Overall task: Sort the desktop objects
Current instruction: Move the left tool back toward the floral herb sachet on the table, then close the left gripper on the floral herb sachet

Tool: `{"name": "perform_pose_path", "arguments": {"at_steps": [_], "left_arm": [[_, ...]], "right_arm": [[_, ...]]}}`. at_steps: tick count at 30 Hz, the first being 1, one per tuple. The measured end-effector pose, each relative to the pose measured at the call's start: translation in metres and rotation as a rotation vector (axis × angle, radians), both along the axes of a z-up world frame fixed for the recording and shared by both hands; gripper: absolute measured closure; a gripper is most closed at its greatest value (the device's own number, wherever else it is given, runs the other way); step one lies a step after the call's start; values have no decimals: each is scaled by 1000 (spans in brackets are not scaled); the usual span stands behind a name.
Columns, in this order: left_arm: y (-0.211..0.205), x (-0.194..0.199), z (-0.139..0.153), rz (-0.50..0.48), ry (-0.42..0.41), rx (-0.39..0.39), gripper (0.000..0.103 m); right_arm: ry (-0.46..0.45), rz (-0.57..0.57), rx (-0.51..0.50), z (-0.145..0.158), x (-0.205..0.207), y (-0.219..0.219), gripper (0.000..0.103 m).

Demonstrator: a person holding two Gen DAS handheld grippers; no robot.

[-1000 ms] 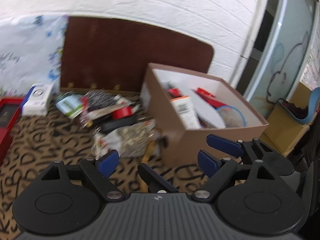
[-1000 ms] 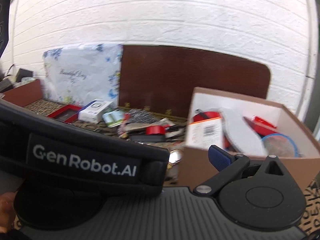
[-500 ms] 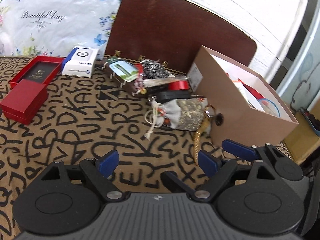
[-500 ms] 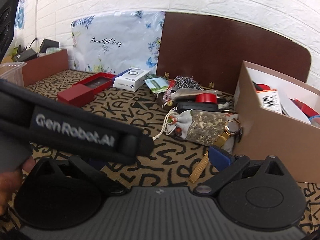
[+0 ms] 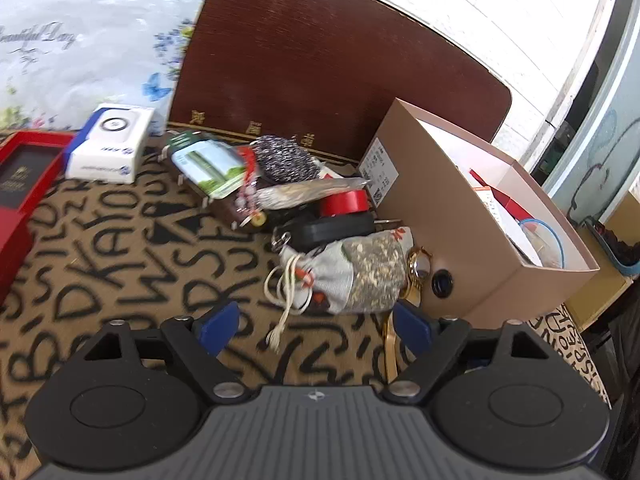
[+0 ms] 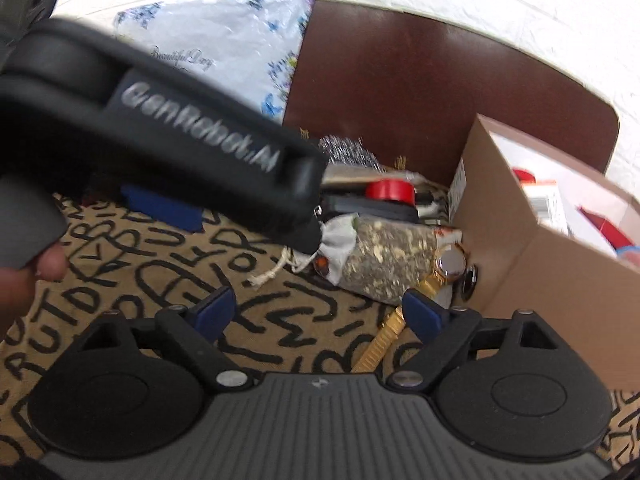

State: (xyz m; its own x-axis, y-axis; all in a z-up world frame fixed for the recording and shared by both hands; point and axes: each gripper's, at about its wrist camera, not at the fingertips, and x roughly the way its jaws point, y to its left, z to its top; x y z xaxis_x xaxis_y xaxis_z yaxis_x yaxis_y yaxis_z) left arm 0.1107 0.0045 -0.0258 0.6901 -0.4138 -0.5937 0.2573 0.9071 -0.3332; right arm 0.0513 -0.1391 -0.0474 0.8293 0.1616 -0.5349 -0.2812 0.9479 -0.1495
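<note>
Both hand-held grippers hover low over the patterned tabletop (image 5: 120, 248), aimed at the clutter beside the cardboard box (image 5: 472, 240); the left hand-held gripper (image 5: 316, 326) is closing slightly but grasps nothing, its blue pads apart with only the pouch's cord end lying between them; the right hand-held gripper (image 6: 320, 312) is also closing on nothing, with bare tabletop between its pads and the gold strap just inside the right one

The likely target, as a guess, is the drawstring pouch (image 5: 356, 276), lying on its side just in front of the black case (image 5: 336, 230) and the red tape roll (image 5: 344, 204); its long axis runs roughly left to right across the left view, gathered neck and cord (image 5: 286, 304) to the left, its far end touching the gold watch (image 6: 450, 264), which leans against the box wall

Risks: the two tools crowd the same spot, and the left one already crosses the right view, so they may knock together; a pinch on the loose cord alone could let the pouch swing or slip; lifting the pouch may drag the watch along or topple the pile behind; motion blur hides fine detail
</note>
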Motion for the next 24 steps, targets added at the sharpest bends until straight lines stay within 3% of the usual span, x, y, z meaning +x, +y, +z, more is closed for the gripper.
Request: {"name": "perform_pose_path", "arguments": {"at_steps": [9, 13, 17, 19, 20, 22, 24], "left_arm": [[-15, 45, -11, -26, 36, -6, 26], [-20, 56, -16, -51, 52, 4, 43], [-22, 59, -19, -73, 36, 11, 44], [-23, 59, -19, -83, 24, 18, 50], [-23, 58, -18, -88, 19, 22, 52], [-25, 55, -16, -89, 2, 48, 65], [-26, 51, -13, -99, -14, 65, 72]], "right_arm": [[-19, -24, -4, -9, 27, -6, 26], [-53, -22, -36, -13, 36, 1, 26], [-76, 7, -105, -18, 41, 10, 28], [-79, 2, -111, -19, 46, 11, 29], [-84, -4, -127, -19, 49, 13, 30], [-103, -14, -168, -21, 52, 16, 39], [-122, -25, -177, -19, 52, 15, 58]]}}
